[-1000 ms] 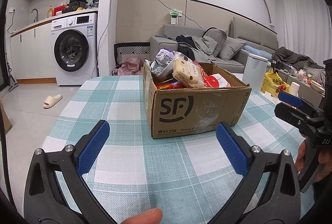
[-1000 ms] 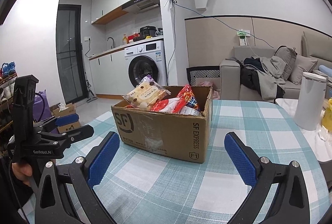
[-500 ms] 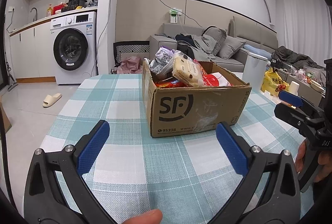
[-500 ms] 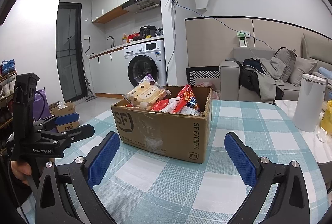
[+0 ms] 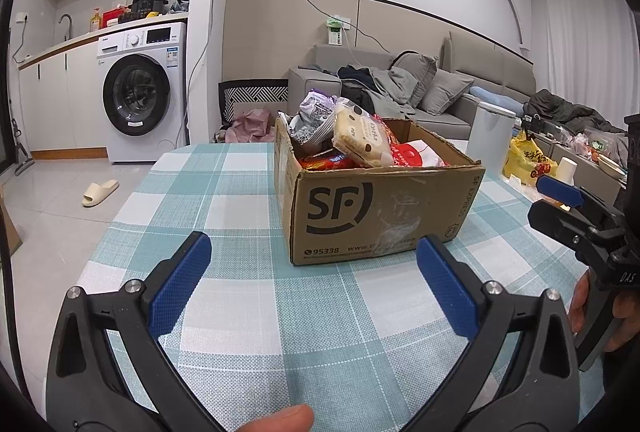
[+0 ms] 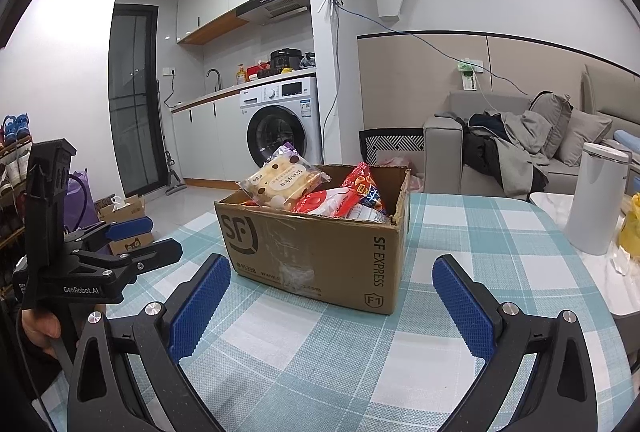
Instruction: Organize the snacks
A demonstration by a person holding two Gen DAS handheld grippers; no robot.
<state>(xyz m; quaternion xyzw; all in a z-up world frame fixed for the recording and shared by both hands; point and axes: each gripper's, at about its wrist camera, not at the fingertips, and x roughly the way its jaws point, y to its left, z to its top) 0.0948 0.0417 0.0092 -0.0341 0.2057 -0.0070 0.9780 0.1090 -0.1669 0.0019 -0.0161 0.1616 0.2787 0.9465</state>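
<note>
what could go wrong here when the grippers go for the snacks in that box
1. The snack packets are heaped above the rim of the cardboard box; pulling the cream bear-print packet could drag the red packet out with it.
2. The left gripper and right gripper, both open, aim at the same box from either side and could collide over it.
</note>
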